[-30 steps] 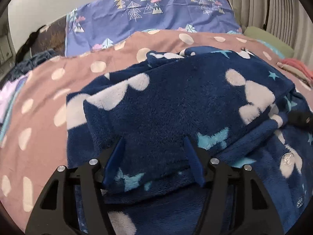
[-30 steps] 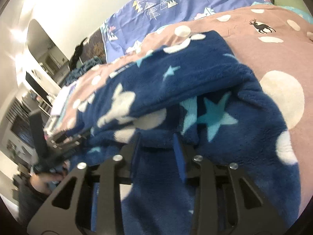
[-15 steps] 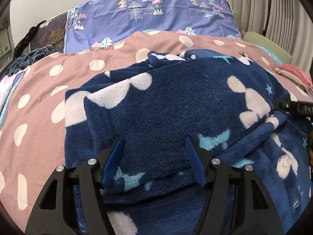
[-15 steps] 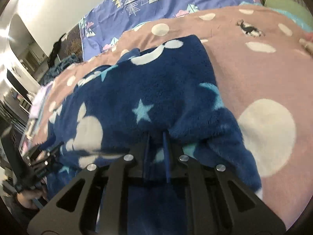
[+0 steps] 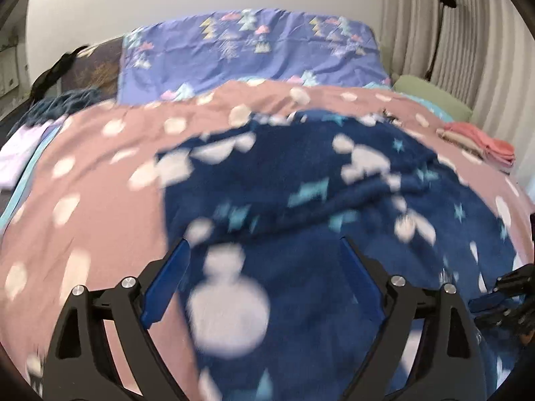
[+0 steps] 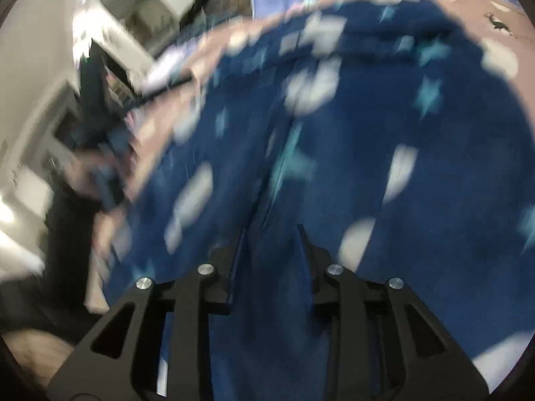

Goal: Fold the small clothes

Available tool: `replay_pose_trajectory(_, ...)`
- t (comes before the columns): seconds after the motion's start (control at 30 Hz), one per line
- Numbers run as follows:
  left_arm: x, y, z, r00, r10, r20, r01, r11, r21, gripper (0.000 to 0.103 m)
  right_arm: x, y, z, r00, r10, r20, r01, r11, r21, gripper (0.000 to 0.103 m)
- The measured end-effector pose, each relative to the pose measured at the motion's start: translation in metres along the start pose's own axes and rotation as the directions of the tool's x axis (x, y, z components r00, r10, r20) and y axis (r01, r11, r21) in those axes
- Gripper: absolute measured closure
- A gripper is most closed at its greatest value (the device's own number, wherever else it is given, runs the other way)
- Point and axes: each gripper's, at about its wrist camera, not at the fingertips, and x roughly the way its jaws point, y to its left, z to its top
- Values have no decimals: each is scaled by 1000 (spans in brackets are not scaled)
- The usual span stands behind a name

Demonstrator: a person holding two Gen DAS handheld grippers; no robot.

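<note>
A navy fleece garment (image 5: 301, 207) with white blobs and teal stars lies partly folded on the pink dotted bedspread (image 5: 100, 173). It fills the right wrist view (image 6: 367, 150) too. My left gripper (image 5: 264, 267) is open and empty, held above the garment's near part. My right gripper (image 6: 271, 237) is open, its fingers apart over a seam of the garment; it also shows at the right edge of the left wrist view (image 5: 501, 297). Both views are blurred by motion.
A purple pillow (image 5: 250, 53) with tree prints lies at the head of the bed. Folded pink clothes (image 5: 478, 143) and a green cushion (image 5: 431, 97) sit at the right. Lilac cloth (image 5: 16, 153) lies at the left. Curtains hang at the right.
My left gripper has pulled back and up, off the folded edge. My right gripper, shut on the fleece half a second ago, has opened and swung over the garment.
</note>
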Motion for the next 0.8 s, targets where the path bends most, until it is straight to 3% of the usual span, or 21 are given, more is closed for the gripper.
replay_pose_trajectory(0.1,-22,9,-38,999,-13,-40,12,999,-50,13,-11,15,-16,999,-29,36,30,999,-29,73)
replay_pose_trajectory(0.2,-41,17,-74,996,-35,-78,27,995,-96,13,-26,15,-33,993,112,30,-114,992,61,73)
replay_pose_trajectory(0.33,-62,19,-109,986,-141,-89,124,978,-169,13,-41,35,-55,966,256,36,-258,964,63,71)
replay_pose_trajectory(0.37,-66,17,-117,980,-174,-93,155,971,-182,13,-43,42,-59,955,294,31,-295,954,44,68)
replay_pose_trajectory(0.4,-68,14,-123,975,-201,-98,180,966,-185,13,-43,49,-64,950,312,22,-312,949,30,56)
replay_pose_trajectory(0.43,-68,11,-128,971,-215,-101,194,964,-182,13,-39,53,-66,952,306,7,-306,952,26,50)
replay_pose_trajectory(0.47,-68,8,-133,970,-216,-109,196,965,-175,13,-30,58,-67,959,281,-23,-281,959,36,50)
replay_pose_trajectory(0.5,-67,4,-138,972,-203,-120,182,969,-168,13,-25,60,-69,962,270,-36,-268,962,42,52)
replay_pose_trajectory(0.57,-71,0,-142,973,-200,-113,180,970,-165,13,-15,63,-69,963,266,-36,-264,963,50,67)
replay_pose_trajectory(0.6,-73,0,-144,972,-204,-113,183,968,-170,13,-12,62,-68,964,262,-32,-260,963,68,96)
replay_pose_trajectory(0.63,-75,0,-146,972,-205,-114,184,967,-176,13,-10,59,-67,962,271,-30,-267,958,102,97)
replay_pose_trajectory(0.7,-81,1,-148,972,-204,-119,181,967,-181,13,-30,52,-68,937,346,56,-350,923,157,98)
replay_pose_trajectory(0.8,-89,2,-153,970,-209,-122,187,967,-175,13,-65,53,-70,957,261,129,-274,957,97,98)
